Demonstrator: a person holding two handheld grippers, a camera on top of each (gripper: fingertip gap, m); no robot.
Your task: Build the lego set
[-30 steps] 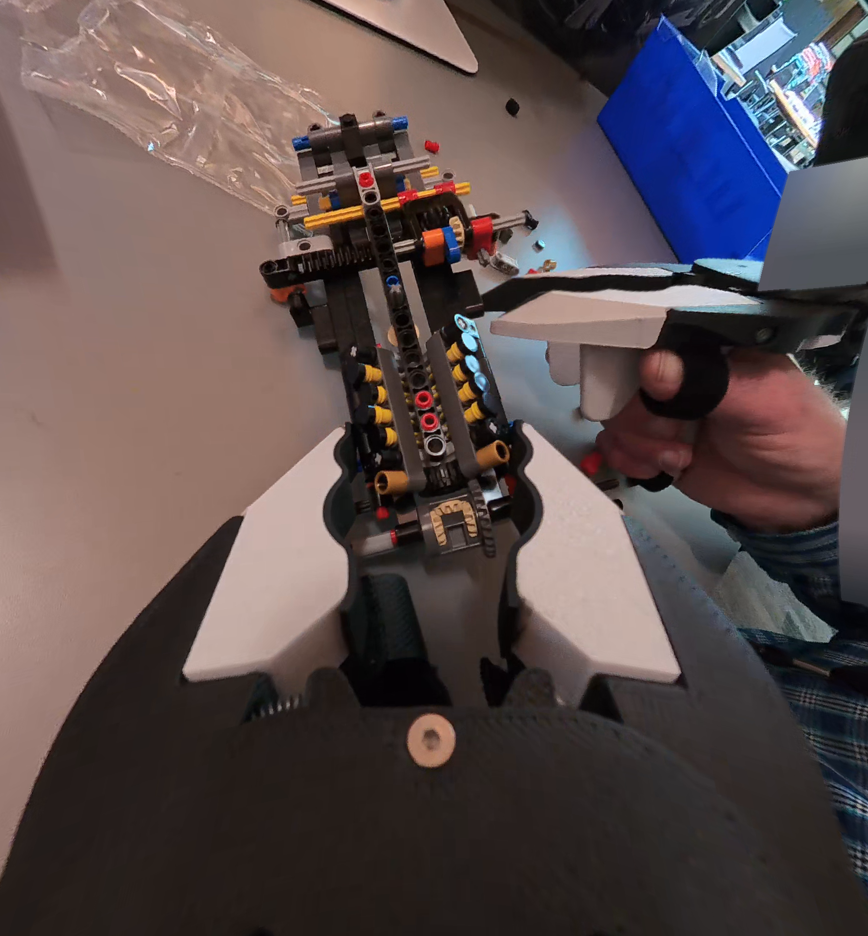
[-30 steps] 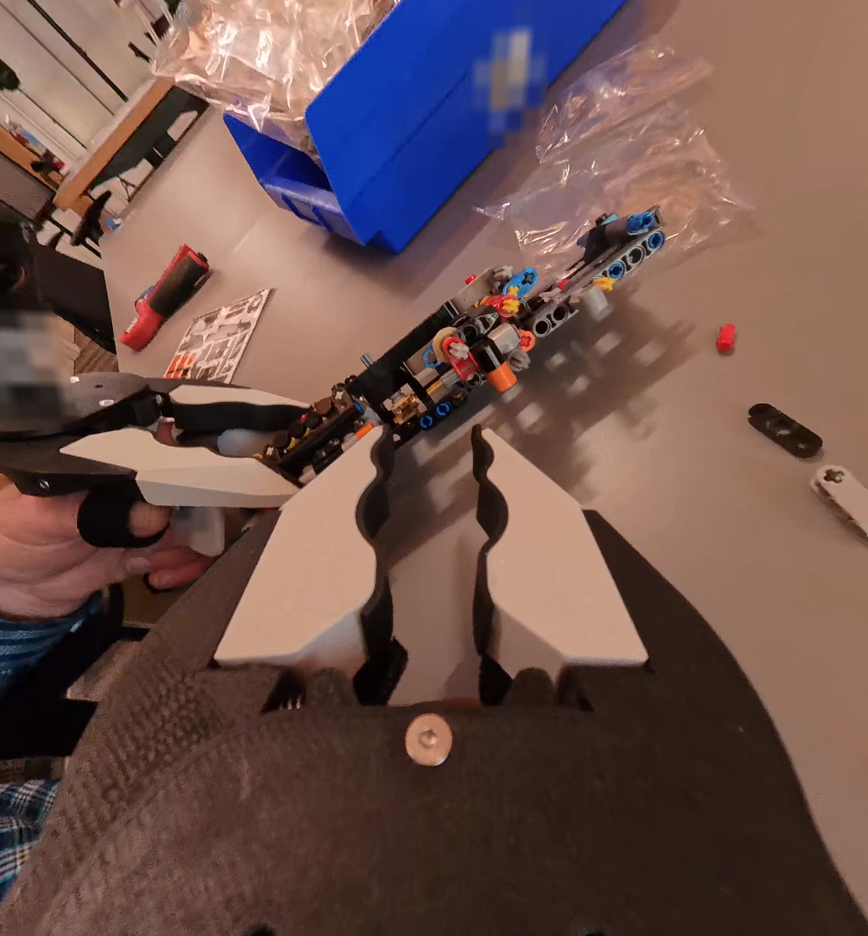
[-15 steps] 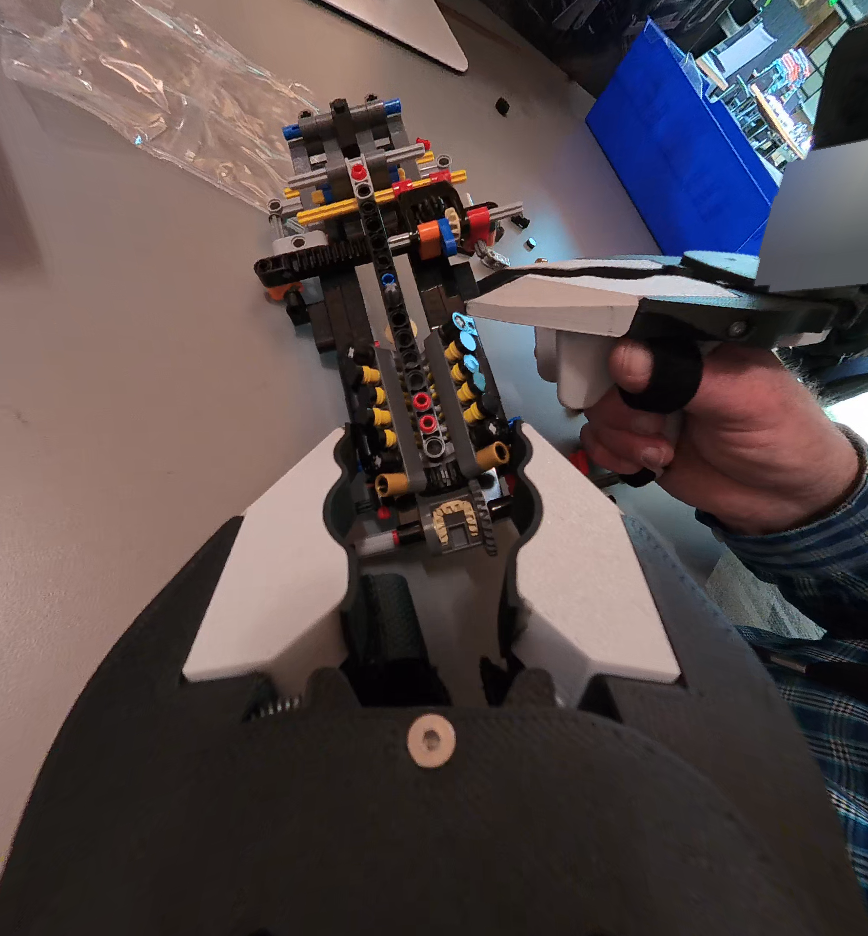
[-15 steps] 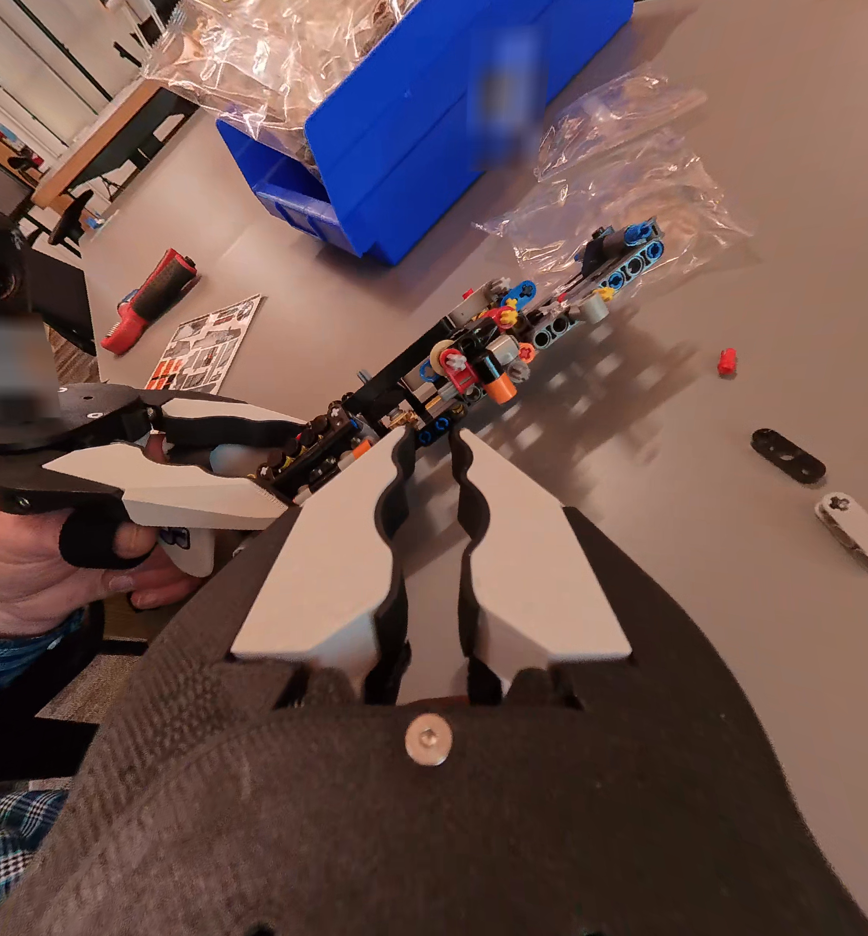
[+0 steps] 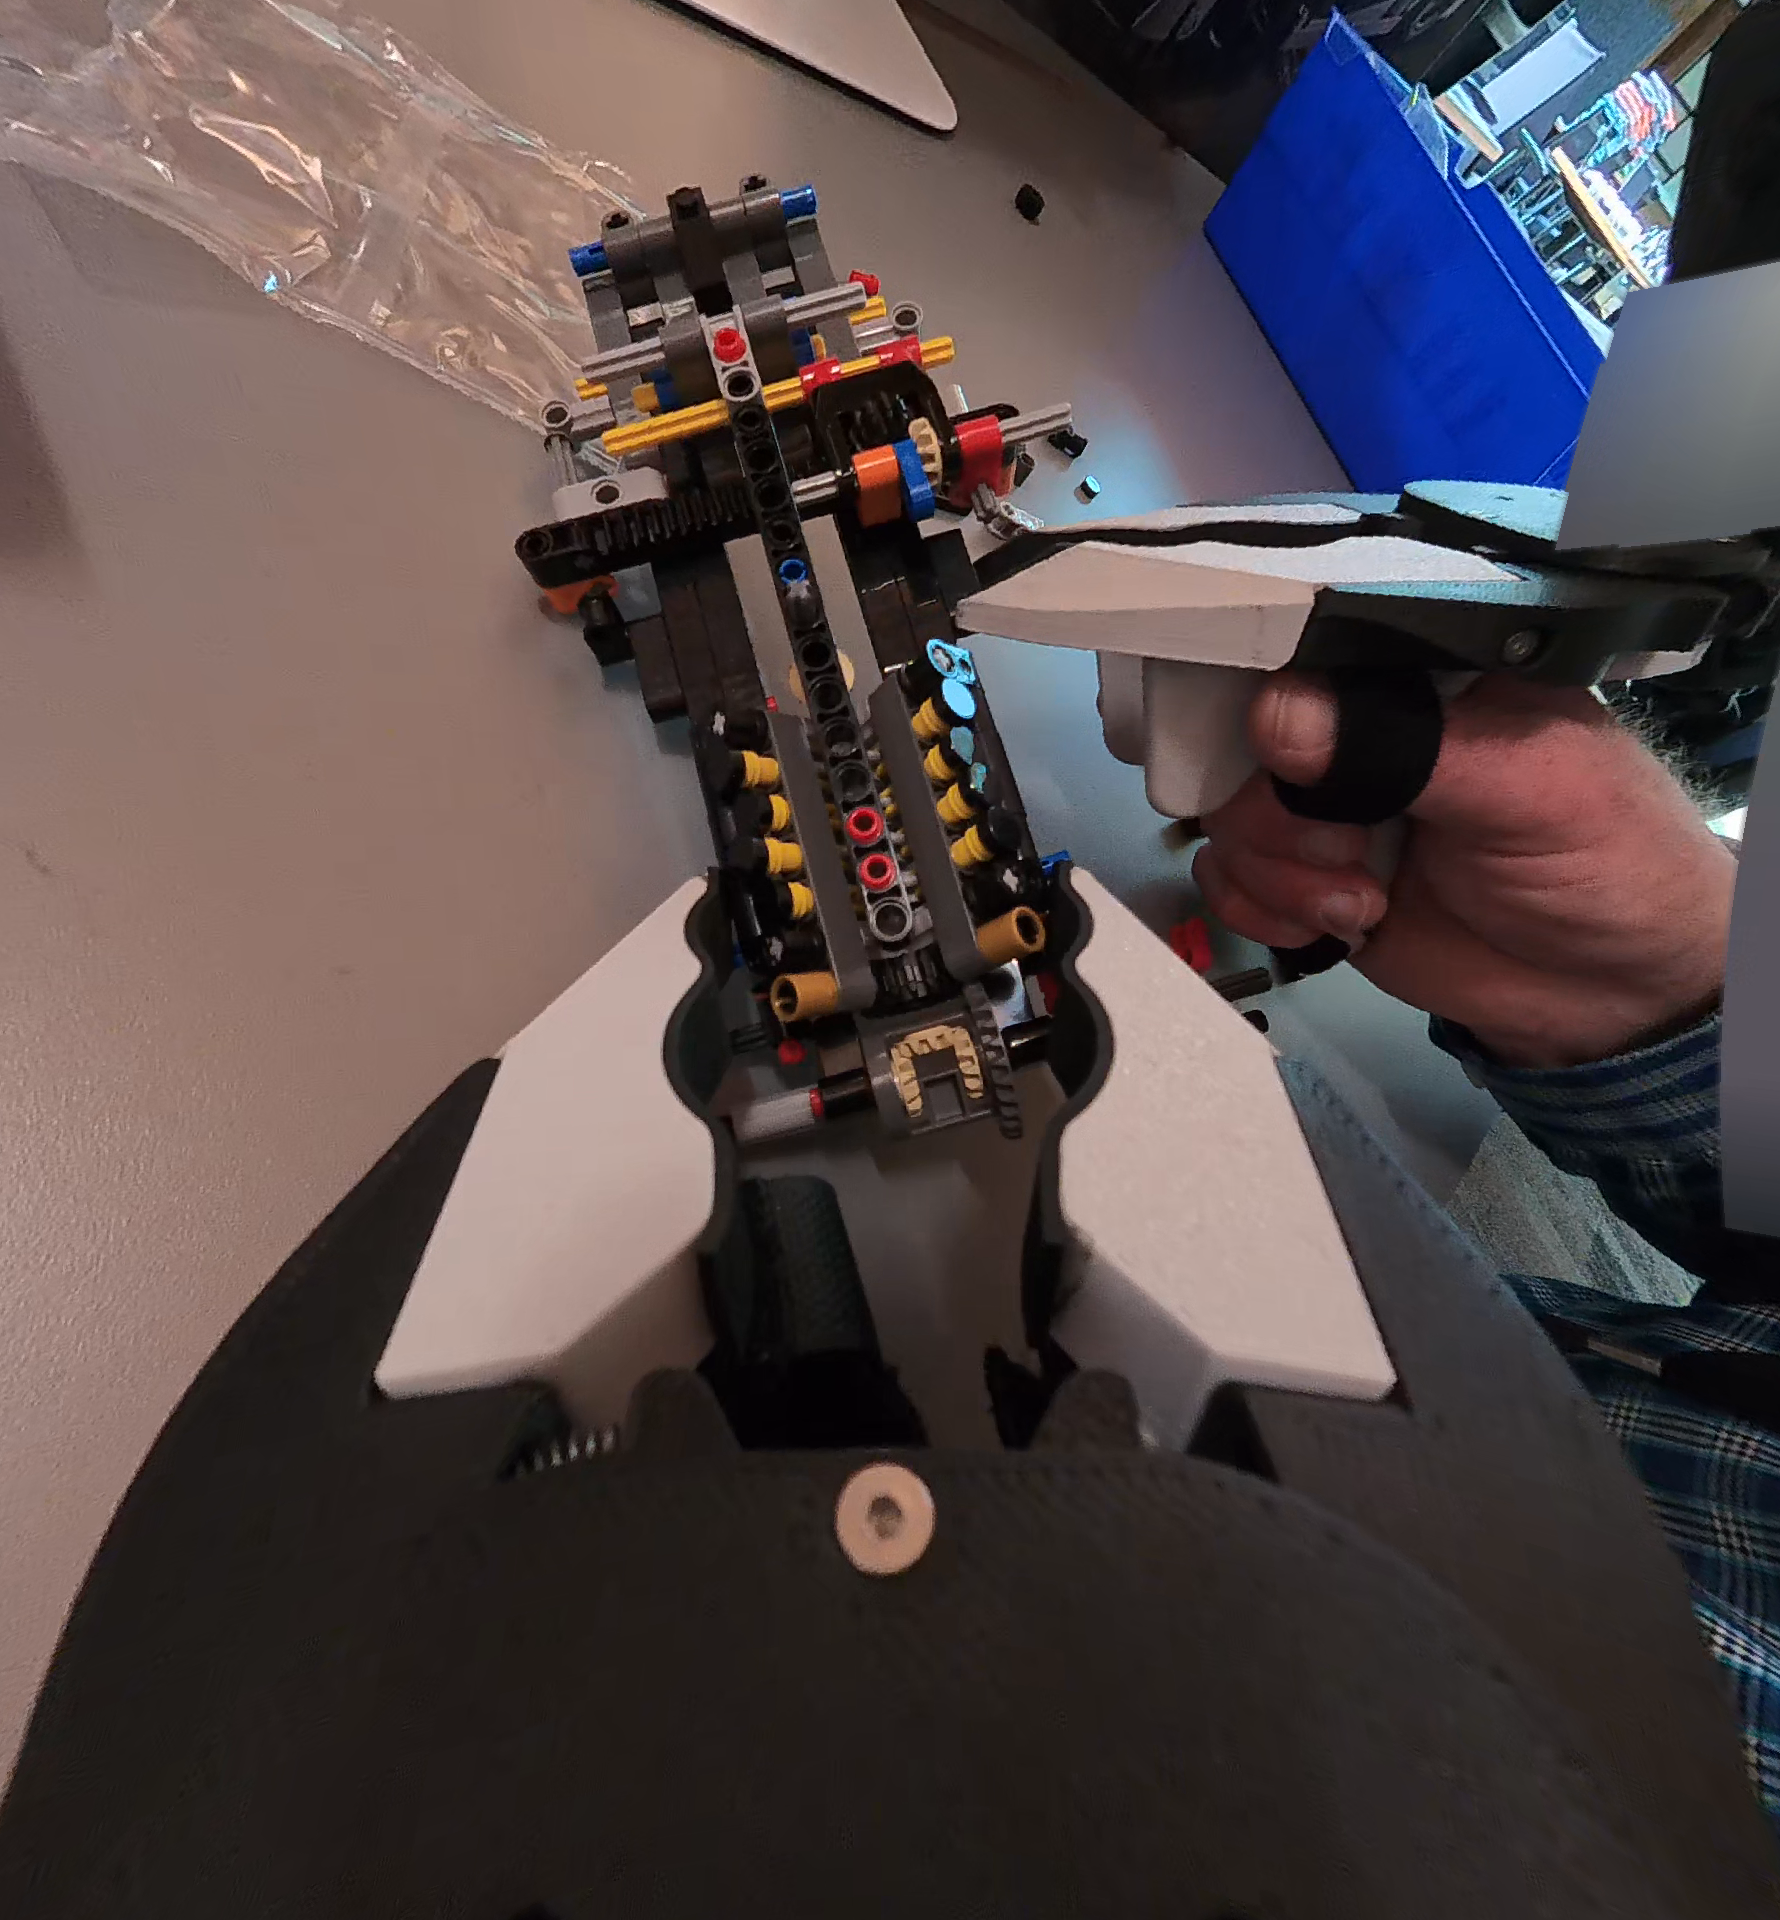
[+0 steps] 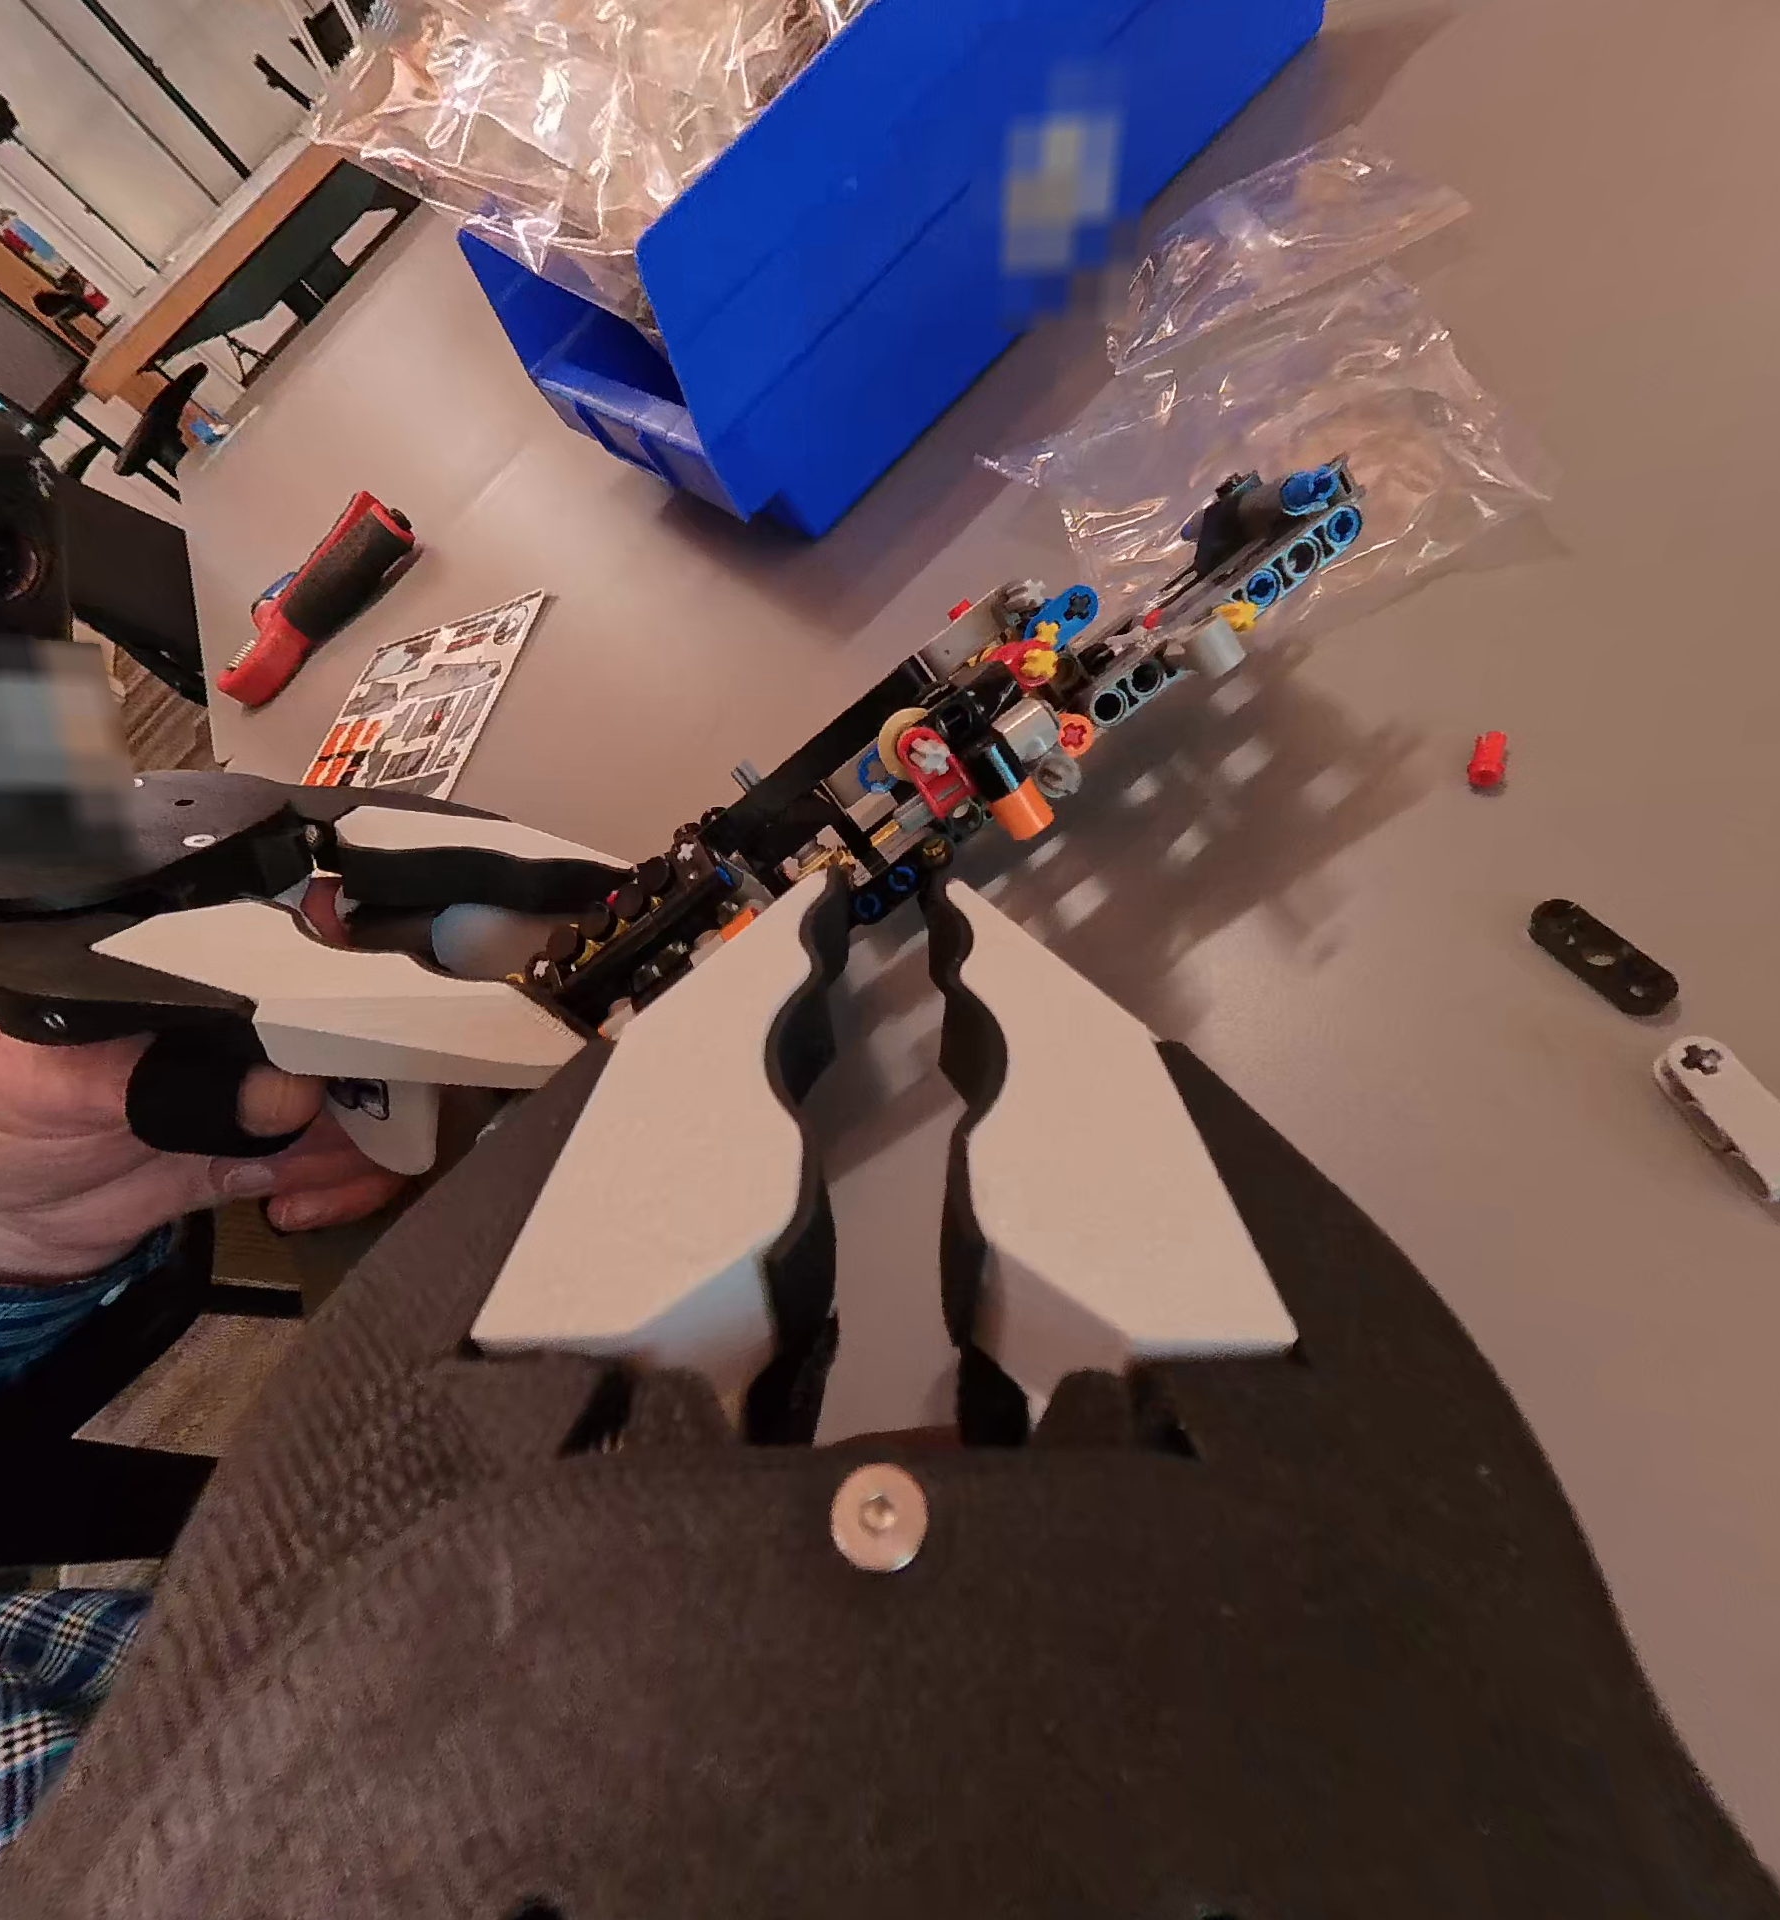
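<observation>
Two grippers: left fingers (image 5: 881,914) clamp the lego model (image 5: 813,665); right fingers (image 6: 891,894) parted, empty.

My left hand-held gripper (image 5: 886,935) reaches forward with its two white fingers (image 5: 595,1122) spread wide and pressed against something clamped between their dark wavy pads. My right hand-held gripper (image 6: 891,914) comes in from the side, its fingers (image 6: 1073,1122) parted by a narrow gap with nothing between them. My right hand (image 5: 1488,883) wraps its grip, one finger through the black trigger loop; a plaid sleeve covers the wrist
</observation>
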